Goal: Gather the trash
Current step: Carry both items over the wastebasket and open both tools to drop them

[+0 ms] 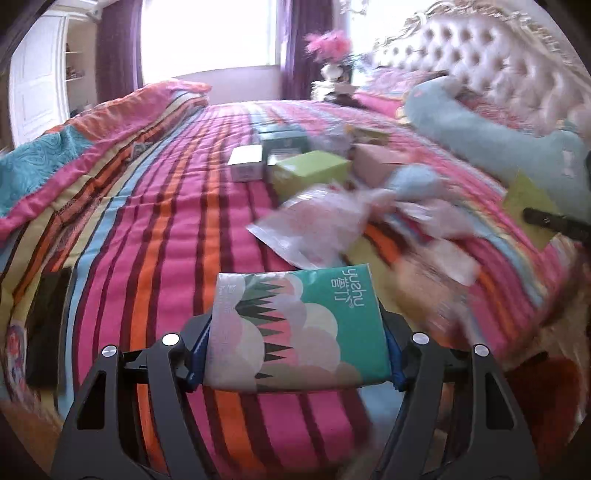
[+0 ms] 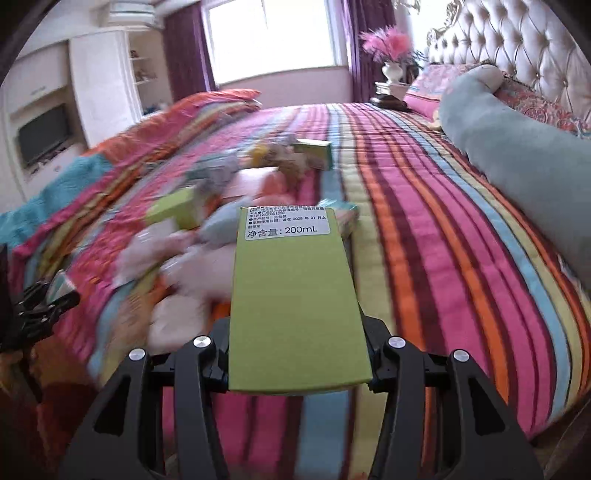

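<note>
Black hand-held gripper (image 1: 295,350), seemingly blue-padded

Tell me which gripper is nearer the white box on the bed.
Left. The left gripper, shut on a tissue pack, faces the white box straight up the bedspread. The right gripper, shut on a green carton, sits farther toward the headboard side.

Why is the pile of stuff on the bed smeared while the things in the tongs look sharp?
Left wrist view: tissue pack crisp, wrappers motion-blurred, window blown out. Right wrist view: green box sharp, label readable, litter smeared; fisheye bends the bed's stripes.
</note>
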